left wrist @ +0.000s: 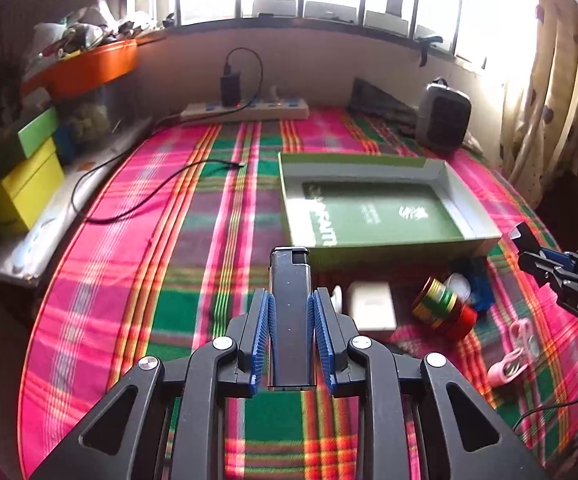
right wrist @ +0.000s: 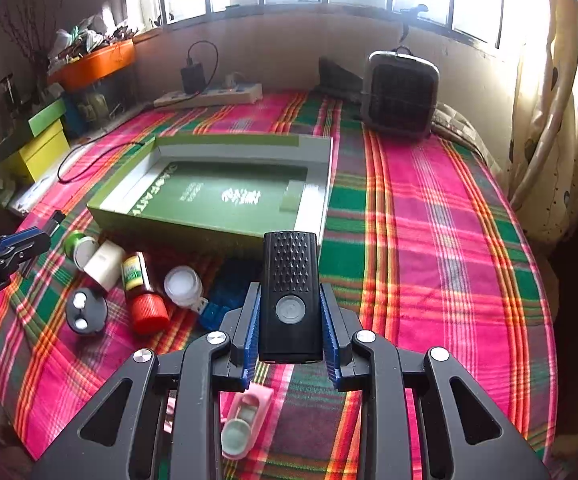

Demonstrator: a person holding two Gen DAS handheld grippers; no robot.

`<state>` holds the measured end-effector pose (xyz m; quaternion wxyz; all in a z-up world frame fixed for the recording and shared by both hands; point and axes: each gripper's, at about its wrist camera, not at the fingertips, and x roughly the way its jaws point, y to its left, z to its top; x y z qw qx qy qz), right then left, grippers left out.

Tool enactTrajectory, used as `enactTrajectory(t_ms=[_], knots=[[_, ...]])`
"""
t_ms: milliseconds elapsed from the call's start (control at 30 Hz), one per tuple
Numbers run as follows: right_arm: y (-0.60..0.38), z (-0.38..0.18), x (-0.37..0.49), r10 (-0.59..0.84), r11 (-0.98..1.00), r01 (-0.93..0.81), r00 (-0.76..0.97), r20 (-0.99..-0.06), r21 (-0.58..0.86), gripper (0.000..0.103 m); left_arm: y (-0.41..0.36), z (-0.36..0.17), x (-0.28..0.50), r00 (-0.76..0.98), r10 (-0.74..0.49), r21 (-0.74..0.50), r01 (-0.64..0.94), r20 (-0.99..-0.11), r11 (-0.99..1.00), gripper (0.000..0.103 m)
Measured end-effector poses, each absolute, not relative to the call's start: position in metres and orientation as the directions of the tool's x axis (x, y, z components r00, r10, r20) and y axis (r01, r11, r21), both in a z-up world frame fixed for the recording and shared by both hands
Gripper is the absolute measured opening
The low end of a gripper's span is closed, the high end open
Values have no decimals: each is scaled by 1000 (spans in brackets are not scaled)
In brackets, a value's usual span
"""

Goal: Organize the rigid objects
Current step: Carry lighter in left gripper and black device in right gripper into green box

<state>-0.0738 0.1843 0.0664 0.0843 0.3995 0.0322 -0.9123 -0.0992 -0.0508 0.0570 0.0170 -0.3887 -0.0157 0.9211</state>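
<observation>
Left gripper (left wrist: 291,312) clamped on a slim dark lighter (left wrist: 290,280), held clear above the plaid blanket (left wrist: 193,248). Right gripper (right wrist: 290,312) clamped on a black remote-like device (right wrist: 290,280) with a round grey button, also held above the blanket. Open green box (right wrist: 313,196) lies just ahead of both. Beside its near edge, loose on the blanket: red-capped bottle (right wrist: 141,288), white jar (right wrist: 183,285), black round case (right wrist: 86,312), pink case (right wrist: 245,420).
</observation>
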Motion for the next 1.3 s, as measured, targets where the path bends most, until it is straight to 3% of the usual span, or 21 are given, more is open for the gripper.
enactTrajectory(t_ms=[567,1300], knots=[[170,82,-128,-169,-978,202,-652,-739,46,28,-34,74,-163,-695,123,-81,-93,-709,-992,22],[152,42,-202,-150,-981,187,-574,-805,50,28,-7,35,-237,-616,128,-64,-124,-777,-990,22]])
